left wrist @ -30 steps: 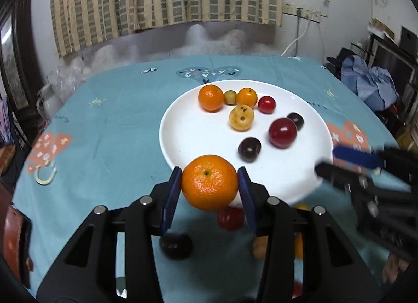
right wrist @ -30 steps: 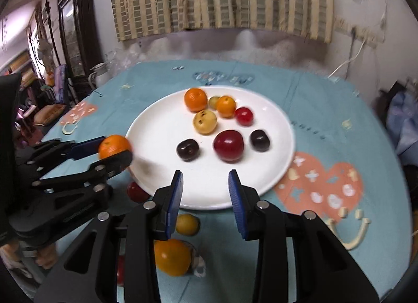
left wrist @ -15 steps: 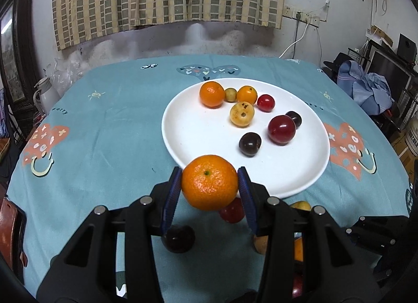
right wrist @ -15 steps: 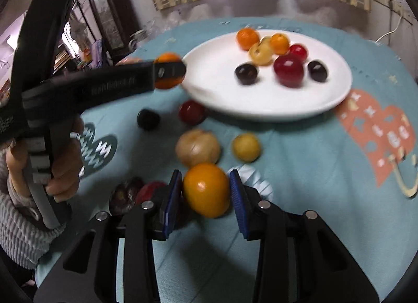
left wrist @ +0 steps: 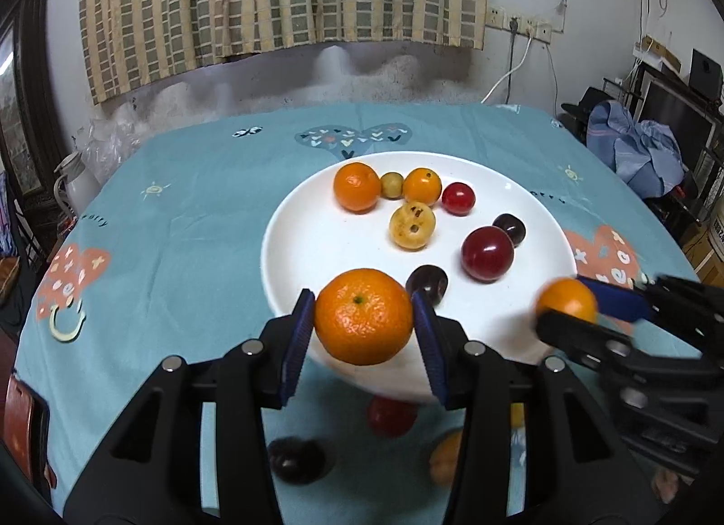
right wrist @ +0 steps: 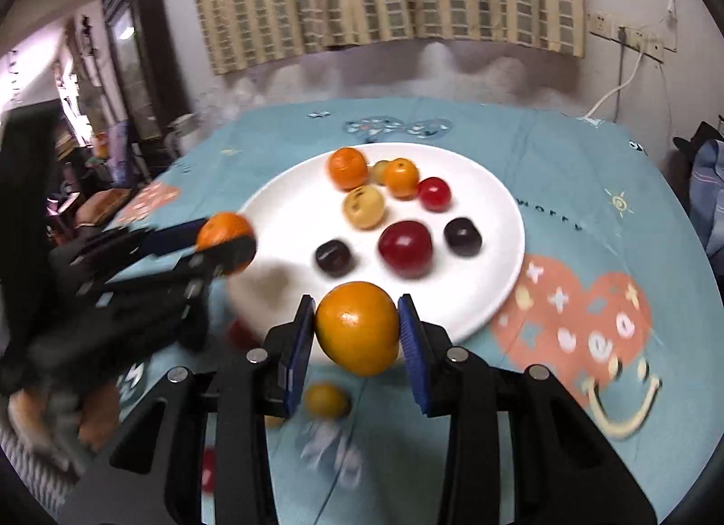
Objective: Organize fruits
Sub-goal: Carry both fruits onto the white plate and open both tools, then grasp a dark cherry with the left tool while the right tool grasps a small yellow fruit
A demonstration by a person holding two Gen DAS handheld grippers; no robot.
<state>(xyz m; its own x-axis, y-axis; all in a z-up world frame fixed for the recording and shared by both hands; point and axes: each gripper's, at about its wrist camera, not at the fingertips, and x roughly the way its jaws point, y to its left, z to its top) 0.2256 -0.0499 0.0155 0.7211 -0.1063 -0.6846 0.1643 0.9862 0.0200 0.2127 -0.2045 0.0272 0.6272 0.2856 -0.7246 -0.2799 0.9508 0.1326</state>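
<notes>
Over the near rim of the white plate (left wrist: 289, 253), the left tongs (left wrist: 363, 317) hold a dimpled mandarin (left wrist: 363, 316), their jaws easing apart. The right tongs (right wrist: 356, 329) grip a smooth orange fruit (right wrist: 357, 328) just short of that rim.

A lived-in home: patterned tablecloth (left wrist: 190, 226), checked curtain (left wrist: 280, 4) at twelve o'clock, heaped clothes (left wrist: 642, 149) at three o'clock.

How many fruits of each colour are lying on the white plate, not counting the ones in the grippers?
Orange: 2
Yellowish: 2
Red: 2
Dark purple: 2
Total on the plate: 8
</notes>
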